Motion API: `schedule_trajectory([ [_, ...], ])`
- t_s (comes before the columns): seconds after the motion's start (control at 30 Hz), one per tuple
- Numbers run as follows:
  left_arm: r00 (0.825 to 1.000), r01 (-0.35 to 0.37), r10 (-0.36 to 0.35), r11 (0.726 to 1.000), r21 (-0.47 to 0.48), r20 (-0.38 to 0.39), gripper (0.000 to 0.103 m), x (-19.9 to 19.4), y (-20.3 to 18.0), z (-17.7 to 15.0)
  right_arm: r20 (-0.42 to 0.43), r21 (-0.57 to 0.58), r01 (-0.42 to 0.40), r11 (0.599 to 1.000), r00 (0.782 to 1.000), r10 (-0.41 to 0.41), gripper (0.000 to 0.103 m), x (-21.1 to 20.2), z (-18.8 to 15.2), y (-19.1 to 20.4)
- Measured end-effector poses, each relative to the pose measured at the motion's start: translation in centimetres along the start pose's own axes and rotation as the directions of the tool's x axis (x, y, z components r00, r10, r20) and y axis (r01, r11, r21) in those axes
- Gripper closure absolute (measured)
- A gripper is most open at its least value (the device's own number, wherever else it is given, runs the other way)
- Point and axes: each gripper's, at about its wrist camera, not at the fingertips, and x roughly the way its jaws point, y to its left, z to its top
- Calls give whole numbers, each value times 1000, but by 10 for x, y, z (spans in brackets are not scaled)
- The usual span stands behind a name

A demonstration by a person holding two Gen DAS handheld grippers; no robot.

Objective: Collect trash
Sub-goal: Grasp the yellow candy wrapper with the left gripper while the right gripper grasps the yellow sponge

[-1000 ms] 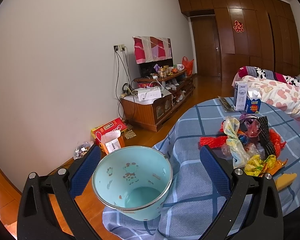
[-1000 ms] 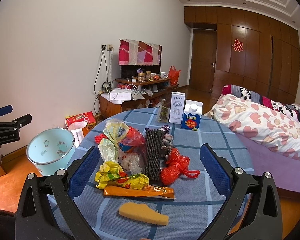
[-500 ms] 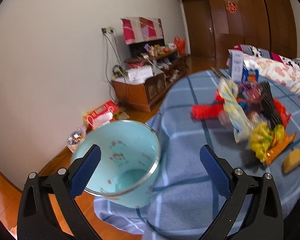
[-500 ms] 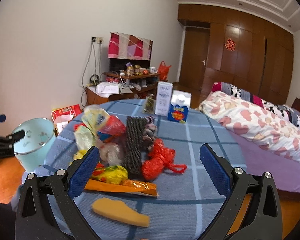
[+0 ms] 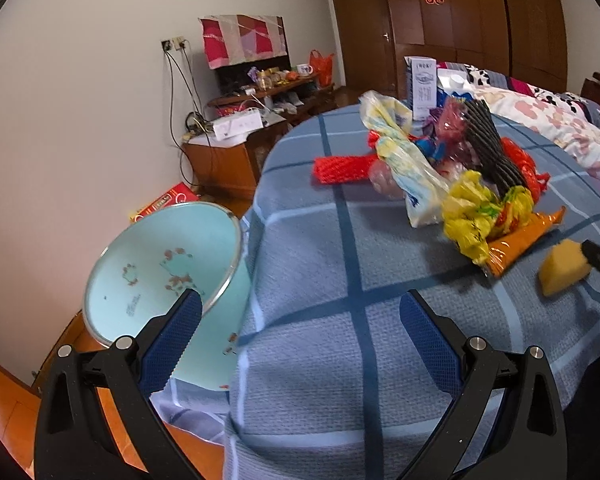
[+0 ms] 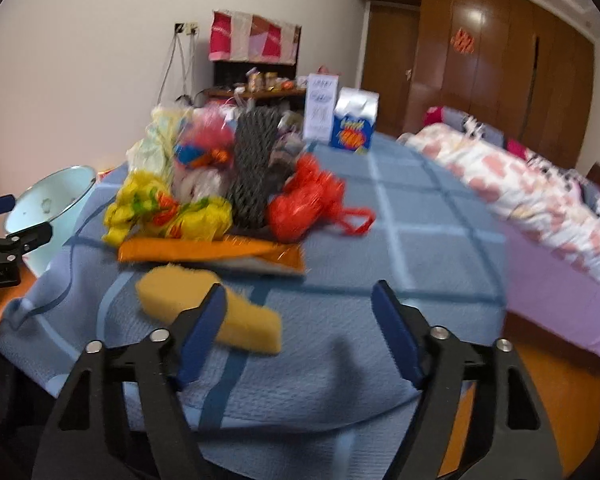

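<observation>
A pile of trash lies on the blue checked tablecloth [image 5: 340,264]: yellow wrappers [image 6: 164,212], an orange packet [image 6: 212,254], a red mesh bag [image 6: 304,204], a black net roll [image 6: 256,168] and a yellow sponge [image 6: 220,312]. A light-blue enamel bin [image 5: 160,276] stands tilted beside the table's left edge. My left gripper [image 5: 300,336] is open and empty over the table edge next to the bin. My right gripper [image 6: 300,332] is open, low over the table, its left finger just in front of the sponge.
Two cartons [image 6: 340,116] stand at the table's far side. A bed with a heart-print quilt [image 6: 540,188] lies to the right. A wooden TV cabinet [image 5: 236,152] with cables stands against the wall, with boxes on the floor [image 5: 168,200].
The left gripper swung right, so the bin now sits at its left finger and looks tilted. The right gripper dropped and came closer to the sponge.
</observation>
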Motion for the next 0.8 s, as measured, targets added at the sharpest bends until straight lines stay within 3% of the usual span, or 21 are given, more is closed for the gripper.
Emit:
schedule_trajectory([
  [0.03,1000,5,-5,1000,3,1,6,0,-1,0,-8,3,-35,999,999,35,47,1,0,1],
  [0.1,1000,13,-13,1000,4,12,6,-2,-4,1,-25,11,-79,997,996,80,73,1,0,2],
  [0.2,999,30,-30,999,10,22,6,-4,-7,2,-38,-6,-114,993,993,114,88,2,-2,12],
  [0.4,997,59,-60,998,34,39,6,-7,-14,9,-1,31,-180,983,984,180,93,-10,7,5],
  [0.57,994,89,-91,995,42,61,7,-8,-25,20,89,53,-151,987,985,146,93,-31,25,-15],
  [0.73,990,121,-126,990,75,62,8,4,-49,30,107,105,-114,988,989,103,93,-30,28,-39],
  [0.8,988,140,-145,985,96,44,19,14,-59,33,105,108,-110,988,990,99,93,-28,27,-43],
])
